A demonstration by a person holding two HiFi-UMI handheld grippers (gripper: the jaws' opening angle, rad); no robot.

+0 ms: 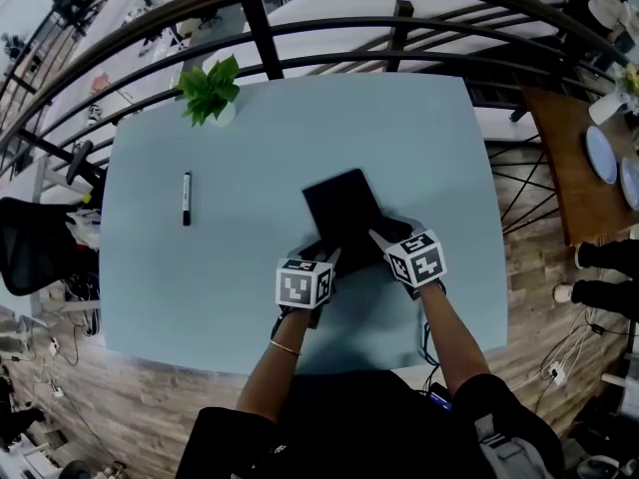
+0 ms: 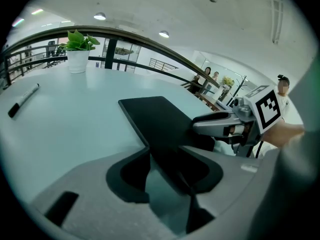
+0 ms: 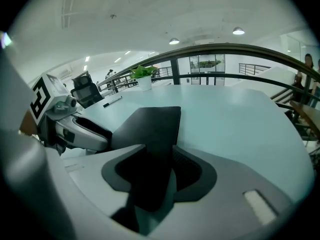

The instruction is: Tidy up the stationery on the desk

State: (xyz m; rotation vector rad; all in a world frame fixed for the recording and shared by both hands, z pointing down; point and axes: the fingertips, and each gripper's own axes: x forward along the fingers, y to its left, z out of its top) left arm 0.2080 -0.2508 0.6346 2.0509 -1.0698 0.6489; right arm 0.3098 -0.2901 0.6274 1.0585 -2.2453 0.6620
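A black notebook [image 1: 344,213] lies near the front middle of the pale blue desk [image 1: 429,138]. My left gripper [image 1: 325,258] is at its near left corner and my right gripper [image 1: 381,236] at its near right edge. In the left gripper view the notebook [image 2: 160,121] runs in between the jaws [image 2: 167,160], with a pale gap beside it. In the right gripper view the notebook [image 3: 150,124] also sits between the jaws [image 3: 160,156], with a pale strip at its side. A black marker pen [image 1: 187,199] lies far left of both grippers.
A small potted plant [image 1: 212,93] stands at the desk's back left corner. A dark curved railing [image 1: 329,43] runs behind the desk. A black office chair [image 1: 30,242] stands at the left and a wooden table [image 1: 574,173] with plates at the right.
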